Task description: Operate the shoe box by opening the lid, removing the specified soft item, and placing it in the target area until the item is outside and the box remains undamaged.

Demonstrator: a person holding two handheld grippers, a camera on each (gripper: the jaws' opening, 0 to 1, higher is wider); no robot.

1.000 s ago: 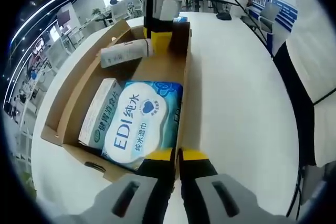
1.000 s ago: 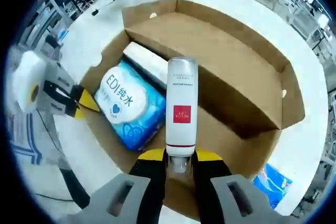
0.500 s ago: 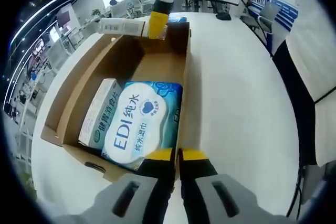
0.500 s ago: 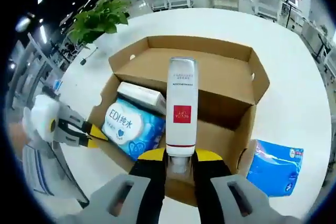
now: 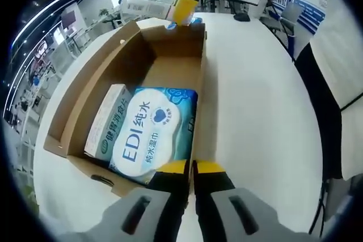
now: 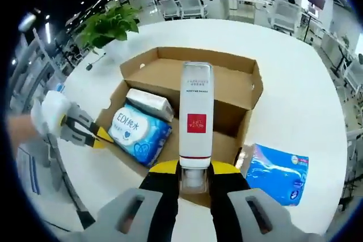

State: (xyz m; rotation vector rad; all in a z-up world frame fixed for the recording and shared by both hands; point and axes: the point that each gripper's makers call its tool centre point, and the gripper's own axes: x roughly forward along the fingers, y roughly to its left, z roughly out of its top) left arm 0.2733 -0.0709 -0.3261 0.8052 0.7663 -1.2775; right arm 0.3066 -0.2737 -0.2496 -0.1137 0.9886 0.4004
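Shoe box (image 6: 187, 92) lying open on white table (image 6: 283, 100). Right gripper (image 6: 193, 169) clamping white tube (image 6: 196, 114) well above rim. Left gripper (image 5: 191, 169) pinching box's near wall, jaws narrow.

Wipes pack (image 5: 148, 134) beside carton (image 5: 106, 122) in box (image 5: 199, 72)

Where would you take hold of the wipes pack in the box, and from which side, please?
Judging from the pictures, come from above and pinch the wipes pack across its free long edge beside the bare box floor. It lies flat, label up. One side sits against the small carton, another against the box wall, where the left gripper is shut on the rim. The right gripper already holds the tube.
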